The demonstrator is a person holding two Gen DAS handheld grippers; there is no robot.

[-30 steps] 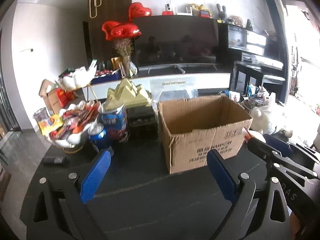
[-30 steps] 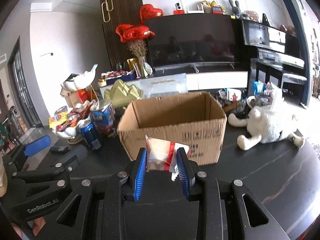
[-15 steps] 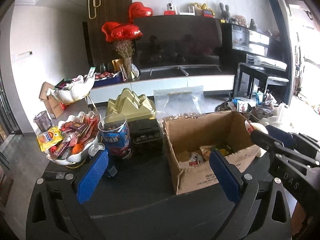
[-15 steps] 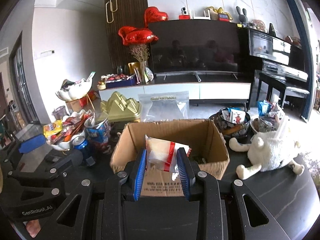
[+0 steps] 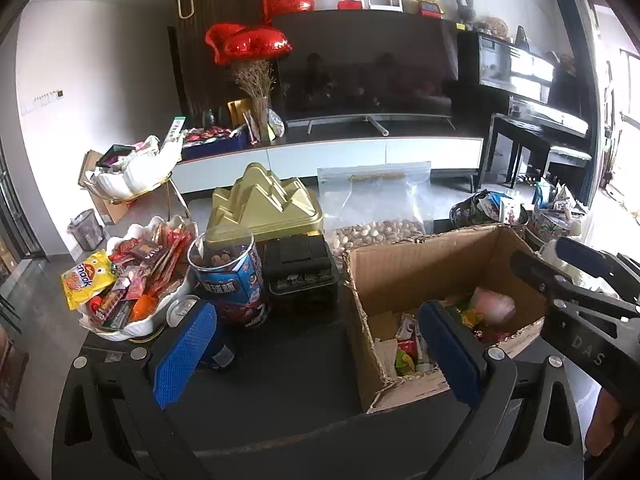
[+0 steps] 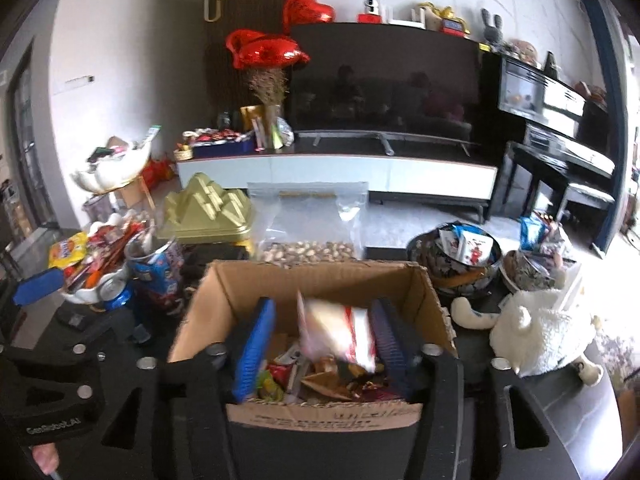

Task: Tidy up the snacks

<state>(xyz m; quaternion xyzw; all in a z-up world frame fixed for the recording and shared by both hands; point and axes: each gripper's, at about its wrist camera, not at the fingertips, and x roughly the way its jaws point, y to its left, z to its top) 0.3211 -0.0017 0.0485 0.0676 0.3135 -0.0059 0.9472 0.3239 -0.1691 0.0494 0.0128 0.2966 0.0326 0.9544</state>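
An open cardboard box [image 6: 320,276] holds several snack packets on the dark table. My right gripper [image 6: 322,312] hangs over the box and its jaws are opening. A white and red snack packet [image 6: 340,332] sits blurred between them, loose from the left pad and tipping down into the box. In the left wrist view the same box [image 5: 420,268] stands at the right, with the packet [image 5: 492,306] a pale blur inside and the right gripper [image 5: 540,252] above its far corner. My left gripper [image 5: 316,316] is open and empty, just left of the box.
A white bowl [image 5: 92,326] heaped with snacks, a soda can [image 5: 180,308], a blue tin [image 5: 228,276], a black case [image 5: 300,268], a gold box [image 5: 264,208] and a bag of nuts [image 5: 376,216] crowd the left and back. Two dark bowls [image 6: 456,280] and a white plush toy [image 6: 540,328] stand right.
Both grippers moved forward, so the box now lies under them. The right jaws went from shut on the packet to spread apart, and the packet has slipped loose and blurred downward.
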